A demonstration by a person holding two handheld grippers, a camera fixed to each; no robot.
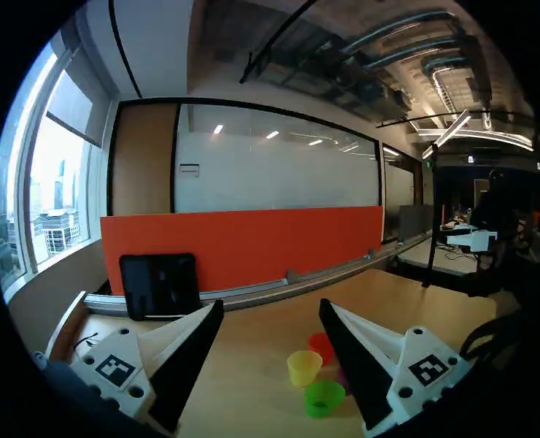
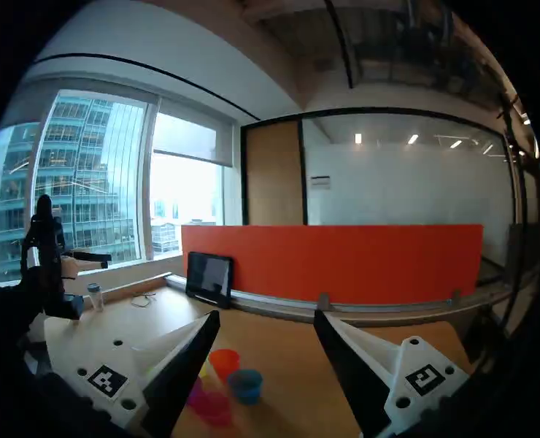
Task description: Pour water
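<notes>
Part of the cluster of small plastic cups is hidden. In the left gripper view a magenta cup [image 1: 341, 379] shows only as a sliver behind the right finger of the left tool [image 1: 270, 303]. Beside it stands a yellow plastic cup [image 1: 304, 367], with a green plastic cup [image 1: 323, 398] nearer and a red plastic cup [image 1: 319, 344] farther off.

In the right gripper view the left finger of the right tool [image 2: 266, 314] covers much of the magenta cup [image 2: 210, 403] and all but an edge of the yellow one. The red cup and a blue plastic cup [image 2: 246, 385] stand in plain sight, just beside each other.

All the cups sit upright on the pale wooden desk [image 1: 270, 350]; I cannot tell whether any holds water. Both tools are released, fingers spread wide, grasping nothing.

Far left in the right gripper view, a small clear bottle with a dark cap [image 2: 95, 296] stands on the desk near the window. Next to it is a dark rig [image 2: 45, 255] too shadowed to make out. A black tablet [image 1: 160, 285] leans against the orange partition [image 1: 270, 244] at the desk's far edge.
</notes>
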